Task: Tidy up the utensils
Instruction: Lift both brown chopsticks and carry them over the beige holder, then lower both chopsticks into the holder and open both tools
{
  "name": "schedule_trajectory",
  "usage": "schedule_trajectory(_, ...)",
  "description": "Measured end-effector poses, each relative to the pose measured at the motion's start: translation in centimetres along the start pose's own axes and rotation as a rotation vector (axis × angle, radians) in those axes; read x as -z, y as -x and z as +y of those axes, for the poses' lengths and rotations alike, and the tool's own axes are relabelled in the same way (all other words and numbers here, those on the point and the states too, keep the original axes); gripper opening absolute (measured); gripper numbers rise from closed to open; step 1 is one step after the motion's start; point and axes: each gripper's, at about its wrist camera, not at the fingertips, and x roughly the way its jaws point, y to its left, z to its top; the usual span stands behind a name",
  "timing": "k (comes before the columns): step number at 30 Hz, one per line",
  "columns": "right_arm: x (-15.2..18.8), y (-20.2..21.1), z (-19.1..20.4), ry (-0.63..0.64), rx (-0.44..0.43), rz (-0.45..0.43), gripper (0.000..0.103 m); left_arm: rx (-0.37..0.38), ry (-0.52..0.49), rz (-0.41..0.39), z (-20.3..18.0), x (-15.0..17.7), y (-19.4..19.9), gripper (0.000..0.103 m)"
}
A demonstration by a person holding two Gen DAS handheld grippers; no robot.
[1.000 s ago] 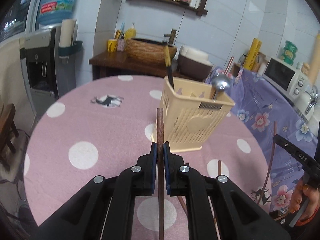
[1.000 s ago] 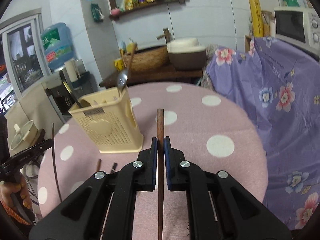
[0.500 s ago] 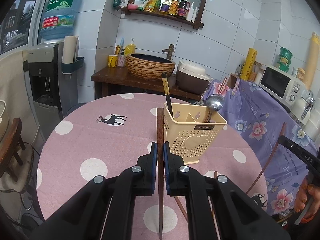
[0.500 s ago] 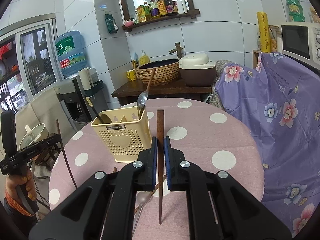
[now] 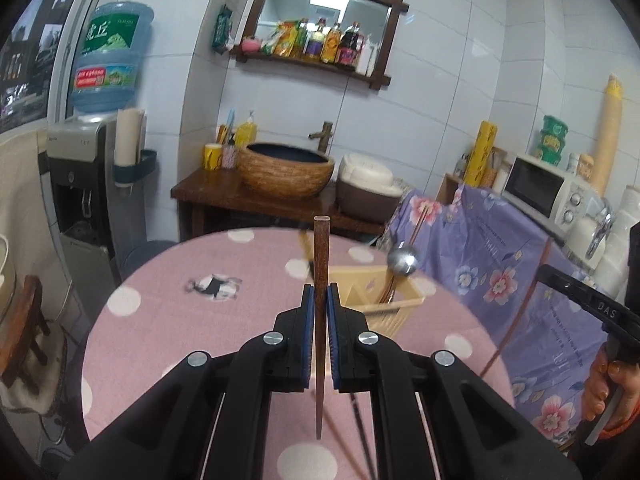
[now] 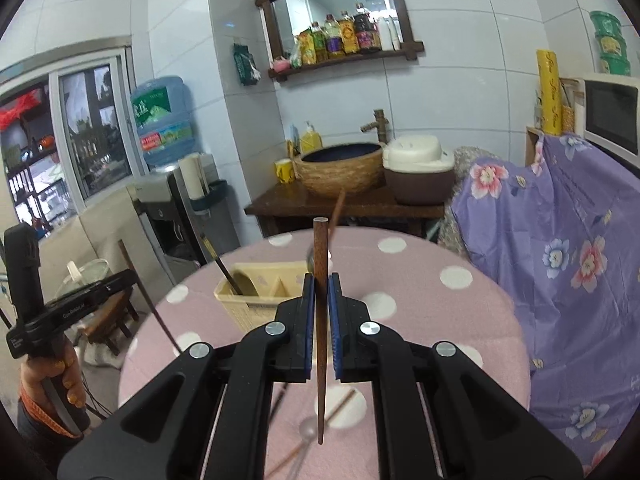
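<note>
While both grippers pinch upright chopsticks, L gripper [image 5: 319,300] & R gripper [image 6: 321,292] prob. tilt downward.

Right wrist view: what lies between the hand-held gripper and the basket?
Only bare pink polka-dot tablecloth shows between the right hand-held gripper and the basket.

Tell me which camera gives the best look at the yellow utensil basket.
The right wrist view: the basket shows its open top, dividers and a dark-handled utensil inside. In the left wrist view the basket is blurred and partly hidden behind the gripper's fingers.
</note>
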Motion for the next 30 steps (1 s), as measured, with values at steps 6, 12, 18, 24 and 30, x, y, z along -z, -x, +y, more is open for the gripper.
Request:
schedule_trajectory(6,-7.8,0.4,2.1,-0.008,-0.026,-0.124,0.008,0.034,0.002,-0.108,-1.9,-7.9,0.6,0.007)
schedule_trajectory(12,-11.9,-2.4,3.0,-0.045,0.015,-0.219,0.008,-0.017,0.044,-0.148,-2.4,-11.5,-3.0,0.007)
schedule_trajectory(18,-8.9,-7.9,2.9,-0.033,0.049,-0.133,0.008,-0.031,0.054,-0.056,-1.7,-7.2,-7.8,0.007)
schedule_trajectory(24,-4.7,-11.0,2.0,-0.046,0.059,-0.057,0.008,-0.029,0.047,0.02,-1.1,-3.0,-10.0,0.002)
schedule_trajectory(30,-1.9,-12.8,1.6,-0.05,0.054,0.001,0.008,0.002,0.076,0.071,-0.6,-1.2,-11.0,0.002)
